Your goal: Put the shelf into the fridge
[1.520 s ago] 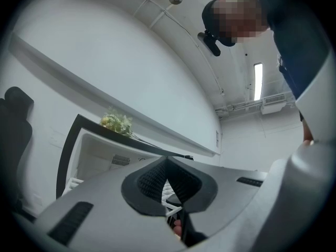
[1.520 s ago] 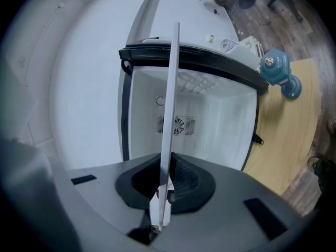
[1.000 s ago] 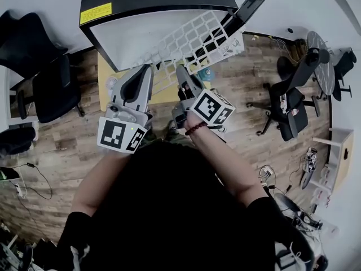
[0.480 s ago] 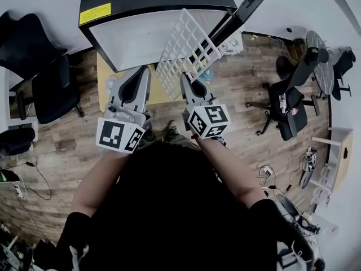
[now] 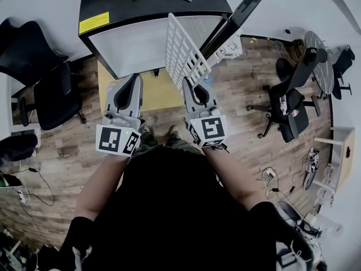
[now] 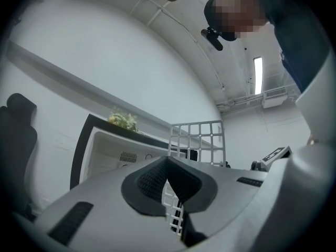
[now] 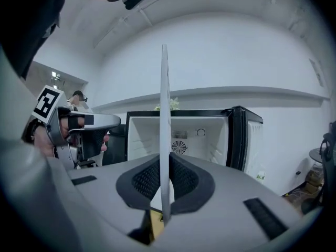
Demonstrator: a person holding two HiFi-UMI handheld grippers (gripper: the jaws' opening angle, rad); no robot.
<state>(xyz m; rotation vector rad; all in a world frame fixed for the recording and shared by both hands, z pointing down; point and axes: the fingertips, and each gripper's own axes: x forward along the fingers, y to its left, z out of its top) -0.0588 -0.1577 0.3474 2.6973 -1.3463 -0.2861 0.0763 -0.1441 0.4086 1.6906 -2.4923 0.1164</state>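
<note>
**Stage shown: shelf lifted, insertion not yet begun.** My right gripper [image 5: 190,84] is clenched on the lower edge of the white grid shelf [image 5: 181,51]. The shelf stands on edge, nearly vertical, in the air in front of the fridge [image 5: 144,41]. In the right gripper view it appears as a thin upright blade pinched between the pads. My left gripper [image 5: 133,79] is closed with nothing between its jaws and hovers beside the right one, apart from the shelf. The fridge door [image 5: 240,13] is swung wide on the right and the white cavity looks bare, so I judge the opening ready. Done, by my reading: the grasp and the lift. Left to do: turn the shelf flat, line its side edges up with whatever supports the cavity walls offer, slide it in and let go. I cannot make out those supports here.
</note>
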